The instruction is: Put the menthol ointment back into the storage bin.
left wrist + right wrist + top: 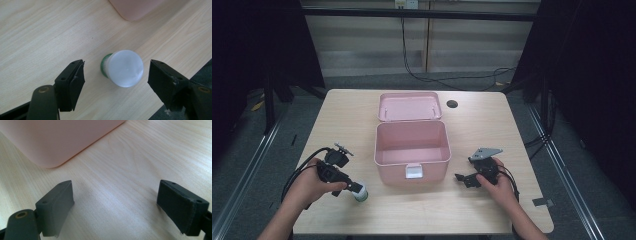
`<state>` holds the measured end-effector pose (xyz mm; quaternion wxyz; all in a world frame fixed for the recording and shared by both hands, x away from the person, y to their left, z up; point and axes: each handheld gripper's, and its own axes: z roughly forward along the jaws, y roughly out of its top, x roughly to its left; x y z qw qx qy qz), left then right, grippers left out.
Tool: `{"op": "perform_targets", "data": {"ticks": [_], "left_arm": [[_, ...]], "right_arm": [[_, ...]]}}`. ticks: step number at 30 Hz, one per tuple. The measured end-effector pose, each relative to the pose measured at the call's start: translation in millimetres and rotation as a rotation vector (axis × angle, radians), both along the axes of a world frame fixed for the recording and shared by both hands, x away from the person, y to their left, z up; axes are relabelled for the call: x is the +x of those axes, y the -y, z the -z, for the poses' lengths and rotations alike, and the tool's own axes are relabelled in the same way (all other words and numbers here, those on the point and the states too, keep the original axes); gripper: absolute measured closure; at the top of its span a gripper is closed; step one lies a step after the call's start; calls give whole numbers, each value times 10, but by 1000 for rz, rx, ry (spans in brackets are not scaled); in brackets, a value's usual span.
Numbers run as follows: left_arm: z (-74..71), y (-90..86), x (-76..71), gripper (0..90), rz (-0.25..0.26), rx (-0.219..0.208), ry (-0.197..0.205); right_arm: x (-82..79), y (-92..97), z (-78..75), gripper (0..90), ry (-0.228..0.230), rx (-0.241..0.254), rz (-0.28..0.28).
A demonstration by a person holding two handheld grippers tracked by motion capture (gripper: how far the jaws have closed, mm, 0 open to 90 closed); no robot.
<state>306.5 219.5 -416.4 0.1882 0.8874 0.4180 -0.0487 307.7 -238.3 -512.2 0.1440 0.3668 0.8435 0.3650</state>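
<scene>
A small jar with a frosted white cap and a green body stands on the wooden table near its front left. In the left gripper view the jar sits between the two black jaws with a gap on each side, so my left gripper is open around it. In the high view the left gripper points right, at the jar. My right gripper rests low over the table at the front right, pointing left toward the pink box; its jaws stand wide, open and empty.
The open pink box stands mid-table with its lid laid back behind it and a white latch on its front wall. A dark round hole marks the table's far right. The box corner lies just ahead of the right jaws.
</scene>
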Motion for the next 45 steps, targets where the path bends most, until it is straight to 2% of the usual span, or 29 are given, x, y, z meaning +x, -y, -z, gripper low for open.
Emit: {"op": "perform_targets", "data": {"ticks": [15, 18, 21, 23, 25, 27, 38, 45], "left_arm": [[86, 26, -22, 297, -6, -6, -20], [94, 26, -17, 298, 9, 1, -30], [118, 47, -24, 299, 2, -8, -35], [124, 50, -15, 301, 22, 0, -42], [137, 68, -21, 304, 6, -6, -43], [147, 72, -13, 308, 16, 0, -43], [165, 126, -11, 394, 14, 1, -51], [194, 168, -6, 470, 38, 24, -49]], "right_arm": [[0, 0, 0, 132, 0, 0, 0], [0, 0, 0, 132, 0, 0, 0], [0, 0, 0, 132, 0, 0, 0], [0, 0, 0, 132, 0, 0, 0], [0, 0, 0, 132, 0, 0, 0], [0, 0, 0, 132, 0, 0, 0], [0, 0, 0, 132, 0, 0, 0], [0, 0, 0, 132, 0, 0, 0]]}}
